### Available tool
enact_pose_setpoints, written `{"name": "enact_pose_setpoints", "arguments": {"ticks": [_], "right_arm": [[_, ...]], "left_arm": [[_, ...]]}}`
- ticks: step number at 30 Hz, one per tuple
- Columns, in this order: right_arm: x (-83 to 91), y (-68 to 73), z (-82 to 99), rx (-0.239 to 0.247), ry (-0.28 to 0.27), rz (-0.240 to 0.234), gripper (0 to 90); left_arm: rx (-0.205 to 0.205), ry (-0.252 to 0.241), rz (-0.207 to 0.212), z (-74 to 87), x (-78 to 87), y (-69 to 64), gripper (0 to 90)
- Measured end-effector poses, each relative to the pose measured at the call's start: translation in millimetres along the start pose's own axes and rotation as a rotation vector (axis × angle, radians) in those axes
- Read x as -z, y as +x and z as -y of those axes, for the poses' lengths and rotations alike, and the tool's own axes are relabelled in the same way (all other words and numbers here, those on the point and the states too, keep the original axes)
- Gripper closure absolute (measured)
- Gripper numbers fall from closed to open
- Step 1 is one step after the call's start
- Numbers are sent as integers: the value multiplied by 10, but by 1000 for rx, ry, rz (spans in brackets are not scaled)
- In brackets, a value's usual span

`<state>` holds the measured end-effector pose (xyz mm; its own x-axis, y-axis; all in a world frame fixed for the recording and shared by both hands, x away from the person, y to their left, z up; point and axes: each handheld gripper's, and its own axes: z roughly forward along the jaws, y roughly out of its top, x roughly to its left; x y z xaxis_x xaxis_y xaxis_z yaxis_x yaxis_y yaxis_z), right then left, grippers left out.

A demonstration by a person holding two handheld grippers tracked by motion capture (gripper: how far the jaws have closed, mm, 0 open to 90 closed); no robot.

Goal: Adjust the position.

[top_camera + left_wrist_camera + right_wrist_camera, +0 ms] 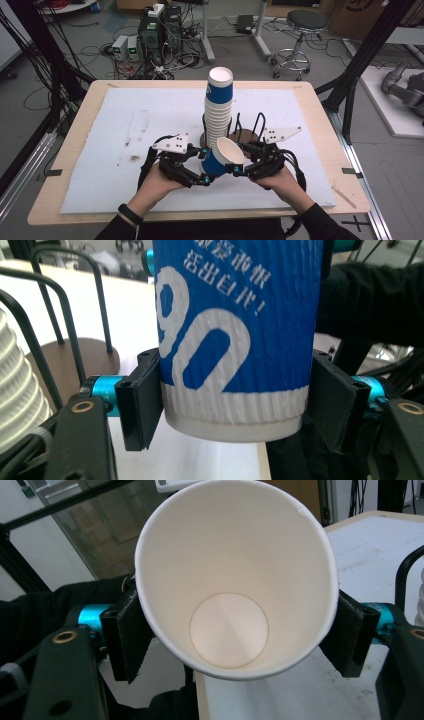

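Ribbed paper makes up the wall of the blue-and-white paper cup [220, 160], which hangs tilted above the white mat [125, 130] on the pale wooden surface [75, 125], between the person's two hands and just in front of the tall stack of matching ribbed paper cups [219, 107].

From the left, the left tool [206, 172] is clamped across the cup's lower end. In the left gripper view its black pads [142, 400] press on both sides of the cup [235, 340], where the blue print gives way to a plain white band and a smooth bottom rim. Large white numerals and a line of white characters run over the blue.

The stack stands in a black wire holder with a round brown base [247, 134], its topmost cup showing a white mouth.

On the right, the right tool [239, 157] meets the cup near its mouth. In the right gripper view the cup [235, 580] faces the camera open-end first: a clean white inside, a round flat bottom, and a rim squeezed into an oval. The black pads [127, 630] sit against the wall on both sides, so this tool grips the cup too.
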<state>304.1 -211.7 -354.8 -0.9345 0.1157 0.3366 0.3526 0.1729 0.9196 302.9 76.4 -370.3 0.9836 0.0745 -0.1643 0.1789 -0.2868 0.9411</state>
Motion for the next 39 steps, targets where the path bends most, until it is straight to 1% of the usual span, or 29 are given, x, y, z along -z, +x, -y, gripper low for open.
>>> {"name": "enact_pose_setpoints", "arguments": {"ticks": [1, 3, 4, 5, 6, 8, 9, 11, 12, 13, 14, 15, 16, 17, 19, 20, 21, 22, 23, 24, 25, 26, 27, 28, 29, 30, 35, 37, 39], "right_arm": [[0, 0, 0, 0, 0, 0, 252], [-5, 14, -13, 24, 40, 10, 252], [-13, 43, -34, 62, 95, 43, 253], [-17, 52, -44, 77, 124, 56, 254], [-17, 52, -44, 77, 124, 56, 254], [-22, 61, -62, 89, 161, 65, 254], [-26, 73, -71, 92, 185, 72, 254], [-46, 94, -81, 101, 225, 69, 254], [-71, 123, -82, 117, 244, 72, 254], [-71, 123, -82, 117, 244, 72, 254], [-82, 131, -83, 124, 257, 71, 253], [-94, 140, -82, 129, 260, 79, 251], [-109, 144, -78, 138, 248, 89, 223], [-111, 145, -73, 134, 231, 89, 215], [-108, 139, -57, 116, 185, 91, 203], [-108, 139, -57, 116, 185, 91, 203], [-108, 119, -40, 89, 148, 78, 200], [-108, 119, -40, 89, 148, 78, 200], [-120, 107, -13, 67, 110, 72, 196], [-120, 107, -13, 67, 110, 72, 196], [-128, 103, -3, 59, 89, 71, 196], [-140, 100, 6, 51, 53, 52, 196], [-140, 100, 6, 51, 53, 52, 196], [-145, 117, 6, 46, 10, 38, 196], [-145, 117, 6, 46, 10, 38, 196], [-144, 134, -1, 45, -25, 39, 184], [-141, 145, -1, 47, -42, 30, 185], [-146, 152, 4, 58, -44, 36, 185], [-148, 150, 6, 66, -44, 30, 189]], "left_arm": [[-4, 16, -1, -3, -10, -5, 300], [-20, 73, -19, -18, -29, -20, 285], [-22, 102, -32, -25, -43, -28, 242], [-29, 130, -36, -33, -58, -36, 242], [-45, 160, -41, -39, -75, -48, 242], [-72, 216, -61, -43, -121, -76, 241], [-74, 234, -60, -41, -146, -84, 237], [-81, 250, -61, -31, -189, -92, 237], [-77, 257, -53, -19, -216, -92, 249], [-77, 257, -53, -19, -216, -92, 283], [-76, 255, -41, -9, -224, -91, 283], [-79, 252, -46, -2, -230, -94, 300], [-86, 232, -49, -2, -225, -83, 300], [-86, 232, -49, -2, -225, -83, 300], [-83, 171, -60, 0, -184, -74, 300], [-83, 171, -60, 0, -184, -74, 301], [-61, 109, -46, 1, -147, -59, 301], [-61, 109, -46, 1, -147, -59, 302], [-50, 55, -42, 0, -118, -58, 302], [-50, 55, -42, 0, -118, -58, 303], [-45, 39, -36, -3, -112, -59, 303], [-52, 32, -37, -5, -112, -66, 303], [-52, 32, -37, -5, -112, -66, 303], [-56, 34, -35, -4, -117, -68, 303], [-55, 36, -29, 2, -129, -72, 303], [-60, 36, -30, 6, -140, -74, 303], [-53, 25, -15, 18, -185, -81, 304], [-55, 32, -13, 25, -202, -82, 304], [-54, 30, -8, 27, -210, -85, 303]]}}
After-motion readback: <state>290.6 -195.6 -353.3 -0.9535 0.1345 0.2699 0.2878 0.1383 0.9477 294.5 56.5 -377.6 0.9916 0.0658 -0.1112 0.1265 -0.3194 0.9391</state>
